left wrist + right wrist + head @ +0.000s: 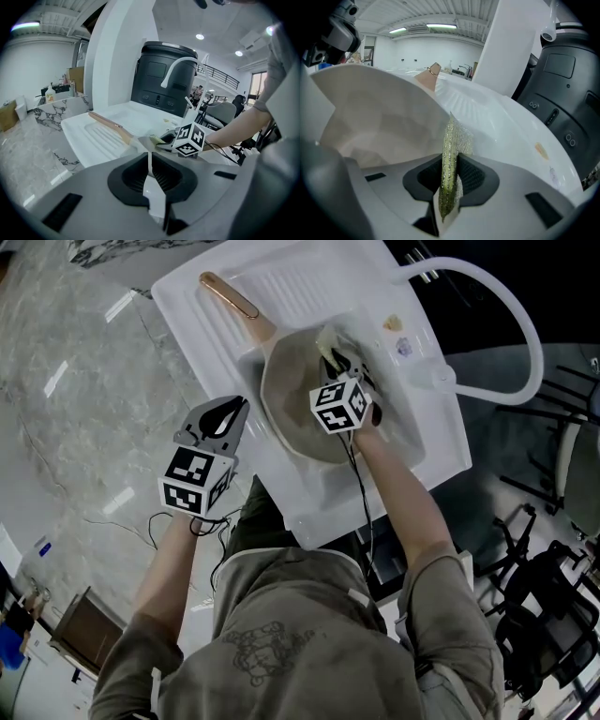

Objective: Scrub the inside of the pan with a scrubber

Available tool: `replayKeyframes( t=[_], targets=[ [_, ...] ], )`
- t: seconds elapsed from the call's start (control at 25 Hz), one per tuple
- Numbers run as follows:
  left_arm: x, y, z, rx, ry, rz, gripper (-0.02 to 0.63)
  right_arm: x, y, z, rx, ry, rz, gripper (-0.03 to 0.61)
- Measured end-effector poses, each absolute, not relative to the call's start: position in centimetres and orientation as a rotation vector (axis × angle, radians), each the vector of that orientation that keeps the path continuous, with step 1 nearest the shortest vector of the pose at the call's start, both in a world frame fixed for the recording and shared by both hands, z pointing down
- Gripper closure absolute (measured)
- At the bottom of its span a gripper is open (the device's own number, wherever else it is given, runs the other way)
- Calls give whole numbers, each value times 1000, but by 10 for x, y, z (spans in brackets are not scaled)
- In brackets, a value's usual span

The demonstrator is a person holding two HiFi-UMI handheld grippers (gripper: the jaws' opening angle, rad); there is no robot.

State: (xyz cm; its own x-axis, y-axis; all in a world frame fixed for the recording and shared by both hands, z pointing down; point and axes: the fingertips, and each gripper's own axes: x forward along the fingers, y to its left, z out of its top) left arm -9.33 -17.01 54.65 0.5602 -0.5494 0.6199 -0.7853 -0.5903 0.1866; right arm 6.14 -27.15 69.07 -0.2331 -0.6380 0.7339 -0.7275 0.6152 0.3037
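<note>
Broadly, a marble counter (75, 409) carries a white sink (309, 287), whose basin sits at its right half and drainboard at its far-left corner. The pan (291, 399) lies in the basin, and its handle (230, 296) runs out over the drainboard toward that far-left corner. The right gripper (345, 367) is down inside the pan, with its jaws clamped on the scrubber (450, 159). That thin greenish mesh pad stands on edge between them, long axis running out along the jaws and its tip poking past them. From those jaws the pan's pale inner wall (379, 122) lies ahead and to the left, close by; I can't tell whether the pad touches it. The left gripper (230, 412) hangs over the sink's left edge, jaws together on nothing, apart from the pan. The right hand is clearly the nearer one, so the scrubbing stroke looks like its job: press the pad's tip into the wall and sweep.
</note>
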Motion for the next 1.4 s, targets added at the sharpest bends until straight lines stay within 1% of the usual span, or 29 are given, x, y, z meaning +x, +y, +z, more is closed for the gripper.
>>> replayKeyframes(
  t=[0.4, 0.72, 1.04, 1.16, 1.4],
  targets=[
    [-92, -168, 549, 2349, -1074, 705, 577, 50, -258, 697, 980, -1989, 137, 491],
    [-95, -168, 549, 2347, -1080, 694, 577, 27, -203, 718, 678, -2008, 220, 497],
    [-97, -168, 546, 2341, -1075, 667, 577, 23, -150, 695, 388, -2077, 291, 497],
    [-96, -169, 546, 2348, -1069, 669, 577, 25, -129, 687, 278, -2079, 376, 497],
    [-92, -168, 544, 2359, -1056, 667, 577, 24, -94, 672, 162, -2102, 666, 495]
  ],
)
